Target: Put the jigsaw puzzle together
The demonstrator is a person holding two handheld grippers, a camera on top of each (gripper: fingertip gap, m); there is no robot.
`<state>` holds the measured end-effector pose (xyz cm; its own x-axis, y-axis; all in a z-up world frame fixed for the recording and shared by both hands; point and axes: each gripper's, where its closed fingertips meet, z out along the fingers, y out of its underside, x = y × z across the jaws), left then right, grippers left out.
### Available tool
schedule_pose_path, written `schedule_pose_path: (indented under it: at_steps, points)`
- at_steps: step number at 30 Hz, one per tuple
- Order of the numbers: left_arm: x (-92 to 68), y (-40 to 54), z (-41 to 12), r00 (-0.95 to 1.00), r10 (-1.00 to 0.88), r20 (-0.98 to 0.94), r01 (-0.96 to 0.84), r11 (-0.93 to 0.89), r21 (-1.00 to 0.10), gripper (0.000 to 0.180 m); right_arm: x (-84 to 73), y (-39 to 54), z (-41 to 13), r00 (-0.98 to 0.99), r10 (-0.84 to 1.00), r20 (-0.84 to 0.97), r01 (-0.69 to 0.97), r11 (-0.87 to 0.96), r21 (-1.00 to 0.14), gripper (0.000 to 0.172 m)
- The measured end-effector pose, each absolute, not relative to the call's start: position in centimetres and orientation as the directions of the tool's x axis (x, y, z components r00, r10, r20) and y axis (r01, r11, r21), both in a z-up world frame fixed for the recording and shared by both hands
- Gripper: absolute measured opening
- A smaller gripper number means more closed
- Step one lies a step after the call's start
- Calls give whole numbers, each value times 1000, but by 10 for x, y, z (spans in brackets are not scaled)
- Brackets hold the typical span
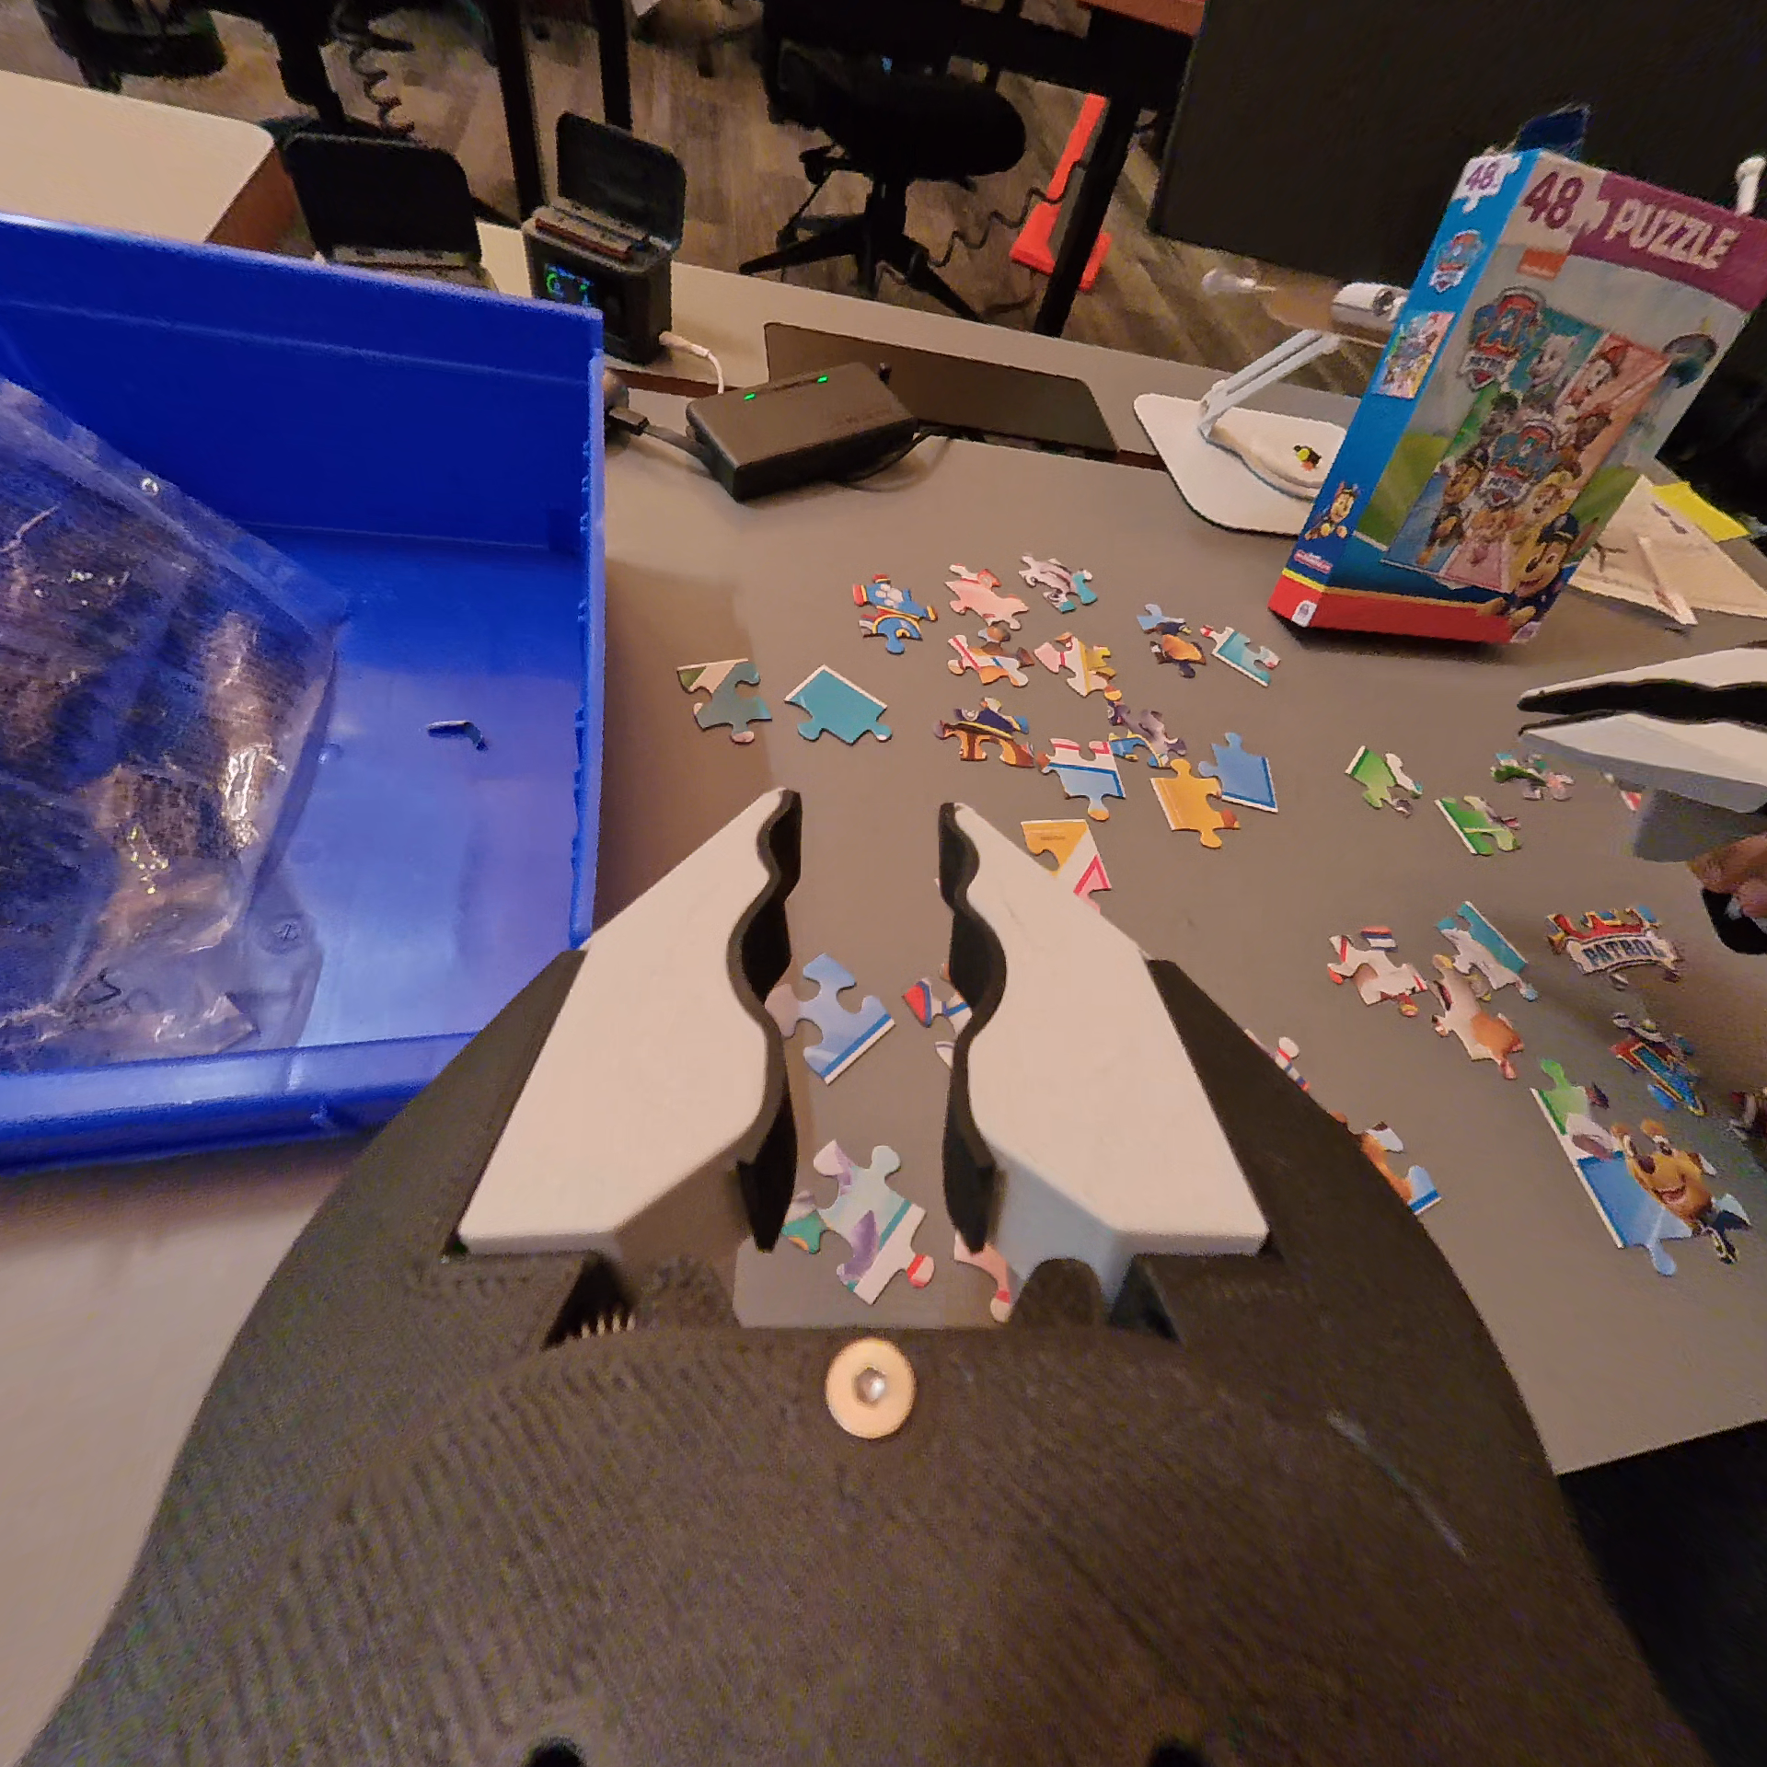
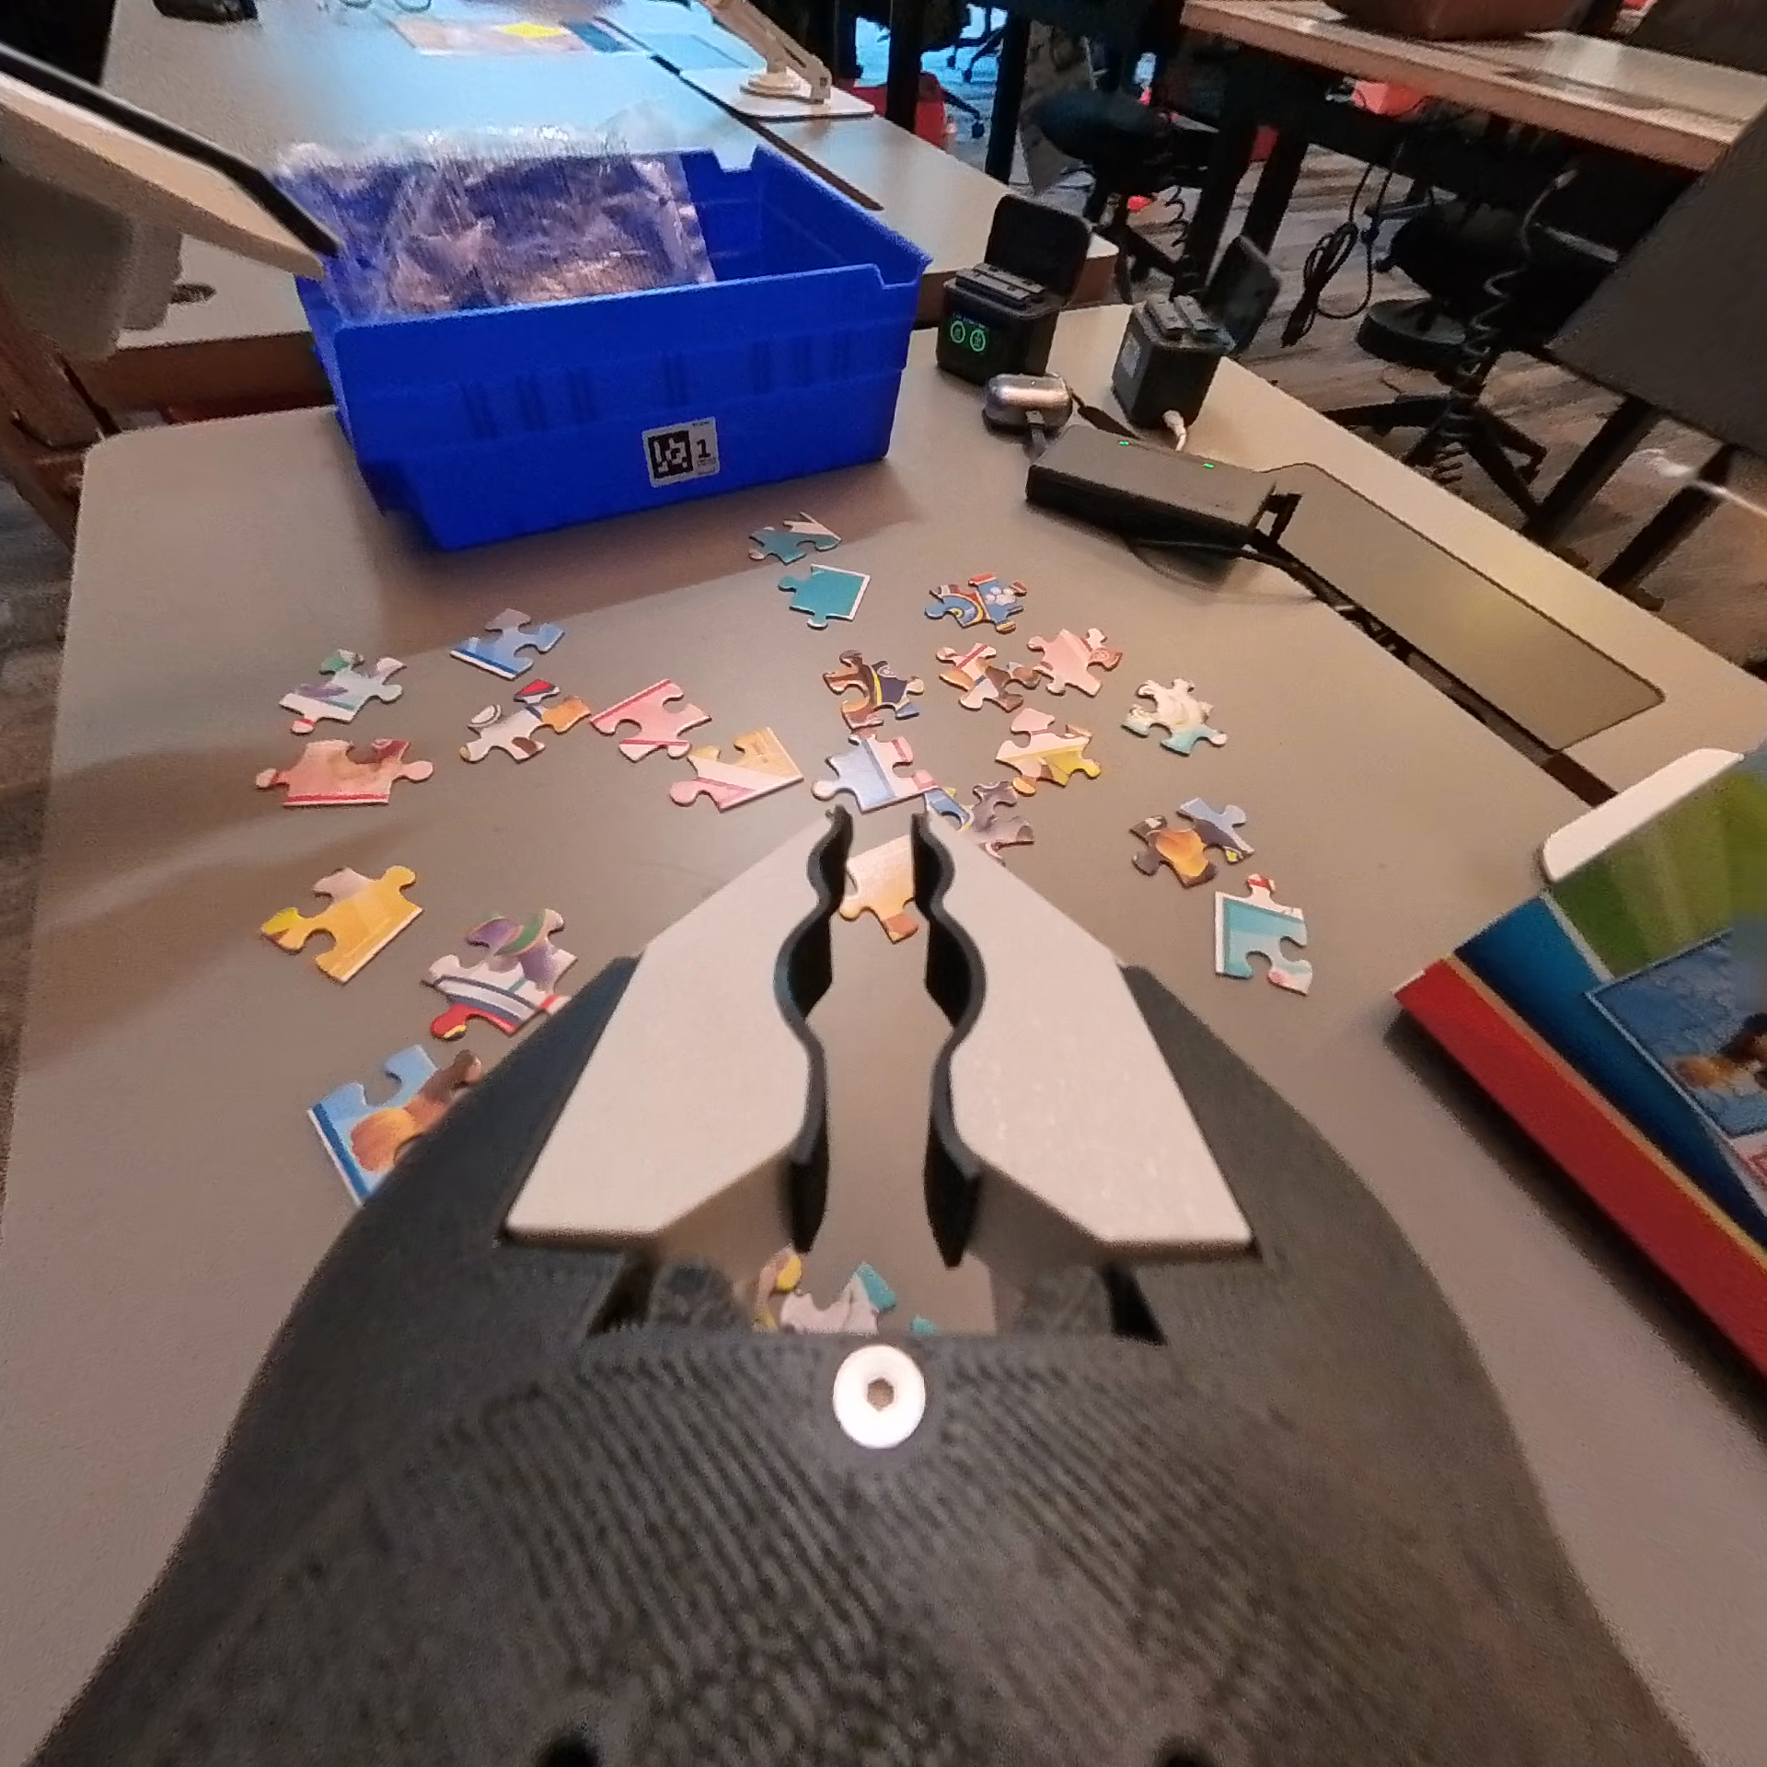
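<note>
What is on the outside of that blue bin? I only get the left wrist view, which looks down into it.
Observer: In the right wrist view, the blue bin's outer wall carries a square black-and-white sticker.
Operator: And the other gripper at my right edge, seen sideways: are its fingers apart?
Observer: Yes. The right gripper's fingers stand narrowly apart, and a yellow-orange puzzle piece lying flat below shows through the gap.

puzzle pieces (image 2: 650, 717) lie on table (image 2: 191, 535) before bin (image 2: 621, 382)
</note>
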<state>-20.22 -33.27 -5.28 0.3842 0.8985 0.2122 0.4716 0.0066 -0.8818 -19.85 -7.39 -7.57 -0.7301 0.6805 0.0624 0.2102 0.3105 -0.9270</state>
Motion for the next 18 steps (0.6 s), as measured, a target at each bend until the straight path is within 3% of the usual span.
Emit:
schedule_pose_path:
  at_steps: [18]
  points:
    - [-233,-198,-46,665,694,277,443,-68,-894,29,-147,63,-73,-448,893,42,336,212,-917,13]
